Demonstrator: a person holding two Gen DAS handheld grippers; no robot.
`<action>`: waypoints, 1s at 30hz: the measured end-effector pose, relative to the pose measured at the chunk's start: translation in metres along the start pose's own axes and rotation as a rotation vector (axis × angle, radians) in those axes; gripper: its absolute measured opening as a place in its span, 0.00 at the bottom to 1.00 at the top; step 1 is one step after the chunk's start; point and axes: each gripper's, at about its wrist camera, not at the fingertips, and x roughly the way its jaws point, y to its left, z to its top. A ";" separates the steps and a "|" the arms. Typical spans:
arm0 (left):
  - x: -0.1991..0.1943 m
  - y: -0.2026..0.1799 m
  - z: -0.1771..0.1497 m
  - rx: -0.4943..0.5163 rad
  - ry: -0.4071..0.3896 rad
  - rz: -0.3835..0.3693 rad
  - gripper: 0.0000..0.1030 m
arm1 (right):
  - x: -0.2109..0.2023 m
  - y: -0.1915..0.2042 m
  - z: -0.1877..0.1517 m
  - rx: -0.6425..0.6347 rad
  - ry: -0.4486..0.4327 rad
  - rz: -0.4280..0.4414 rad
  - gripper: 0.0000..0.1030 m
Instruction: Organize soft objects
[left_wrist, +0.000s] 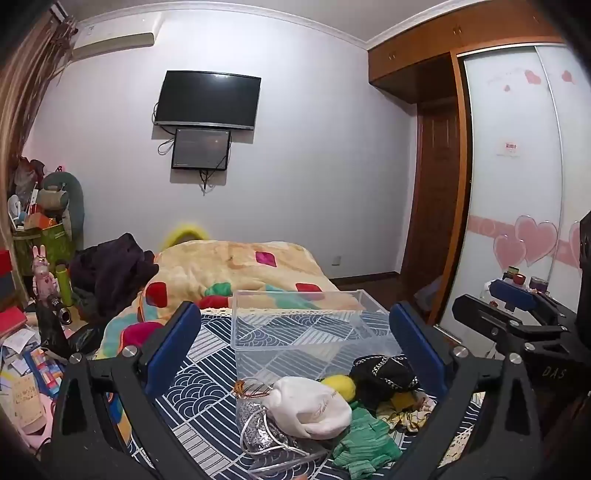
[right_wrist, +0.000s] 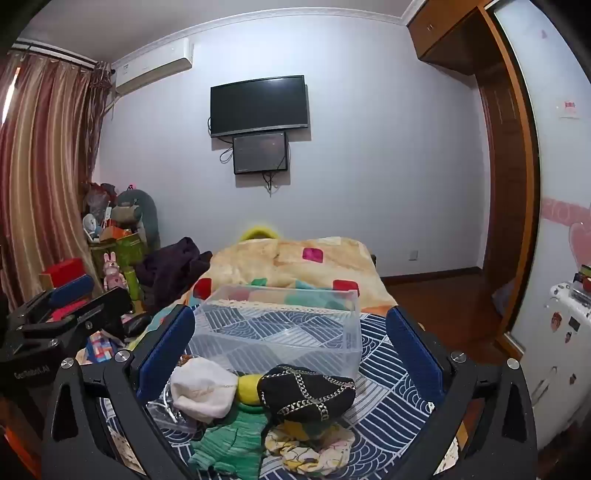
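Bedroom, patterned bedspread (right_wrist: 388, 384). Soft pile: black pouch (right_wrist: 306, 393), white pouch (right_wrist: 203, 387), green knit (right_wrist: 232, 439), lying just in front of an empty clear bin (right_wrist: 280, 332). I judge my right gripper (right_wrist: 290, 350) nearer the black pouch; left gripper (left_wrist: 295, 343) nearer the white. Both gape wide, holding nothing.

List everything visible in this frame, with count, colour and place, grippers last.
Storage box: 1, clear, on the bed behind the pile, nothing inside.
White pouch: 1, left of pile.
Yellow soft item: 1, between the pouch and the black item.
Black chain-patterned item: 1, right of pile.
Green knit: 1, front of pile.
Floral cloth: 1, yellow-white, under the black item.
Silver mesh bag: 1, beside the pouch.
Blanket: 1, cream with patches, behind the box.
TV: 1, black, on the wall.
Left gripper: open, empty.
Right gripper: open, empty.
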 end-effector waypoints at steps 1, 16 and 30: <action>0.001 -0.001 0.000 0.003 0.004 -0.003 1.00 | 0.000 0.000 0.000 0.002 -0.002 -0.001 1.00; -0.005 -0.003 0.002 0.009 -0.009 -0.020 1.00 | 0.000 0.000 -0.001 0.001 -0.006 0.000 1.00; -0.006 -0.004 0.003 0.012 -0.020 -0.015 1.00 | -0.002 0.000 -0.001 0.005 -0.012 0.002 1.00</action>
